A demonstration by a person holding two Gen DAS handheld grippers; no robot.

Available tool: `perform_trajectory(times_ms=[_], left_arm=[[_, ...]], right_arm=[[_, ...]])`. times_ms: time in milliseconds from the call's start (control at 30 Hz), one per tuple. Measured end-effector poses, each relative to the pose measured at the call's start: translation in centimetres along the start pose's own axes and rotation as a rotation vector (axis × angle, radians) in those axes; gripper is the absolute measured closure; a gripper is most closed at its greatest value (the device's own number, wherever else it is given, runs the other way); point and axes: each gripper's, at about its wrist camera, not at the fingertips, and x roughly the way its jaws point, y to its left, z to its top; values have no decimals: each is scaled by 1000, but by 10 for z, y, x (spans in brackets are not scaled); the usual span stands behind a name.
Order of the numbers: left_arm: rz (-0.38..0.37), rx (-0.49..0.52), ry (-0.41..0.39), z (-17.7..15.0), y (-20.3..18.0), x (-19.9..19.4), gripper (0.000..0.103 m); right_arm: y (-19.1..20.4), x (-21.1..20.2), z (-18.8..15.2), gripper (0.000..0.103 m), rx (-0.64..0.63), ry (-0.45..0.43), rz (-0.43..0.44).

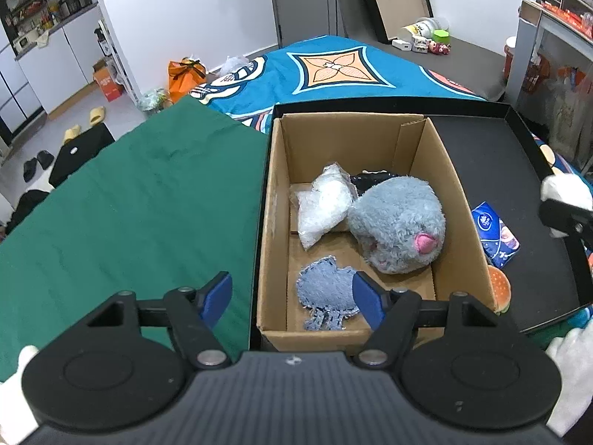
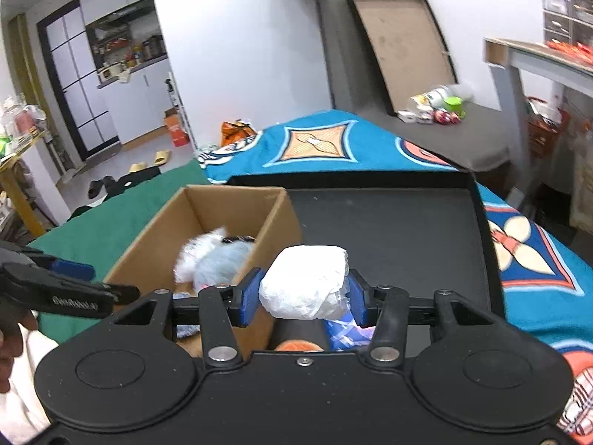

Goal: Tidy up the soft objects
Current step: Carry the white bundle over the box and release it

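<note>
A cardboard box sits in the left part of a black tray. In the box lie a grey plush toy, a clear plastic bag, a denim patch and a dark item behind the plush. My left gripper is open and empty above the box's near left corner. My right gripper is shut on a white wrapped bundle and holds it above the tray, right of the box. A blue tissue pack and a burger toy lie on the tray.
A green cloth covers the surface left of the box. A blue patterned blanket lies behind and right of the tray. A shelf unit stands at the far right. Slippers and bags lie on the floor at far left.
</note>
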Motion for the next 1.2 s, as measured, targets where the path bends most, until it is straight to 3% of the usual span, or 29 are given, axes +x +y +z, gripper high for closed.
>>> perform_trajectory(times_ms=[100,500,867,1200], left_arm=[[-4,-4,-3,-2,3,1,36],[-25,-62,2,-2,20,6,67],[-96,-148,18,-9,41,13,96],[-128,-156,8,-13,45,11,96]], right_arm=[[7,4,7,56,-5,-12,11],[42,16,33,56,-82,-26,41],[81,27,38,56,-127,4,102],[105,37,48,54,-68,26,170]])
